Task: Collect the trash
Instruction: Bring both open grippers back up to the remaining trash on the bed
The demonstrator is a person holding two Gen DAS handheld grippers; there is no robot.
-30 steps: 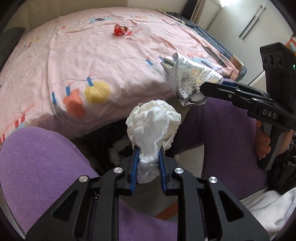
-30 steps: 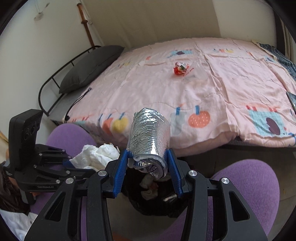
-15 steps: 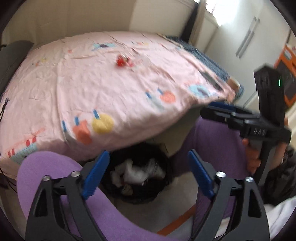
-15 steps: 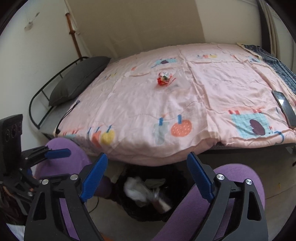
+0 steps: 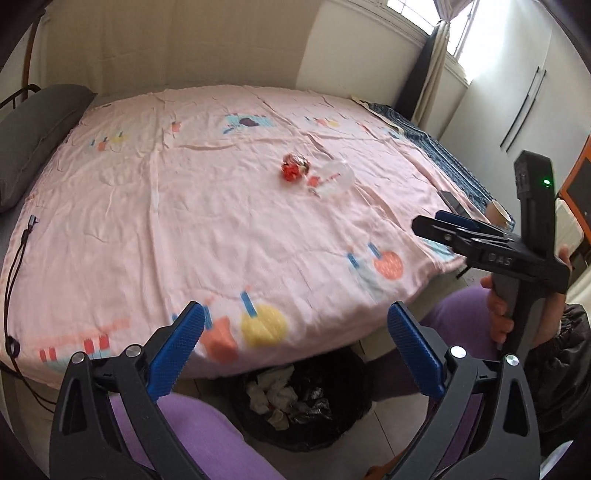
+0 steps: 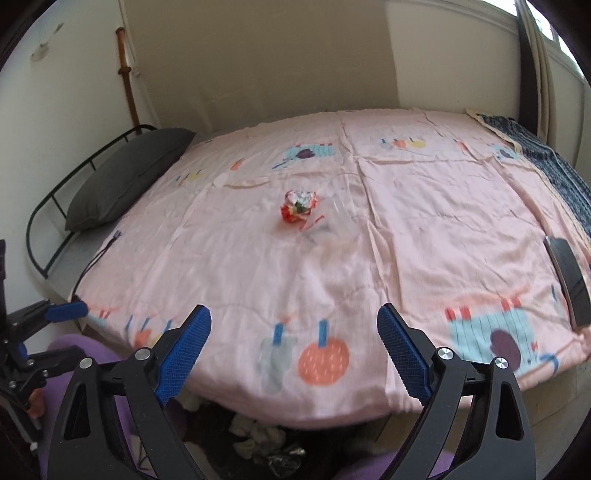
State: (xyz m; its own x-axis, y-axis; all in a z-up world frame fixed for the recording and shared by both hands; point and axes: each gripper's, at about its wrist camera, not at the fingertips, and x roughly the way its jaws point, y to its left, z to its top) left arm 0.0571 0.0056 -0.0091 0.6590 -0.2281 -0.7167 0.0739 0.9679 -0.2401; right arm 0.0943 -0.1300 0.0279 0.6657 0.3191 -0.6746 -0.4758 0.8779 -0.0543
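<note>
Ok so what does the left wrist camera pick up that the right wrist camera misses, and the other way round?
Only the left wrist view shows a clear plastic wrapper beside the red wrapper, a paper cup at the bed's edge, and the window.

Only the right wrist view shows the wooden pole against the wall.

Both show the crumpled red wrapper on the pink quilt, the grey pillow, the black trash bin, and the left hand-held gripper and right hand-held gripper, both open and empty.

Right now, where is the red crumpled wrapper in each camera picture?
Left wrist: the red wrapper lies mid-bed, just right of centre, beside a clear plastic piece.
Right wrist: the wrapper lies near the picture's centre, mid-bed.
Shared landmark: the grey pillow at the bed's left edge.
</note>
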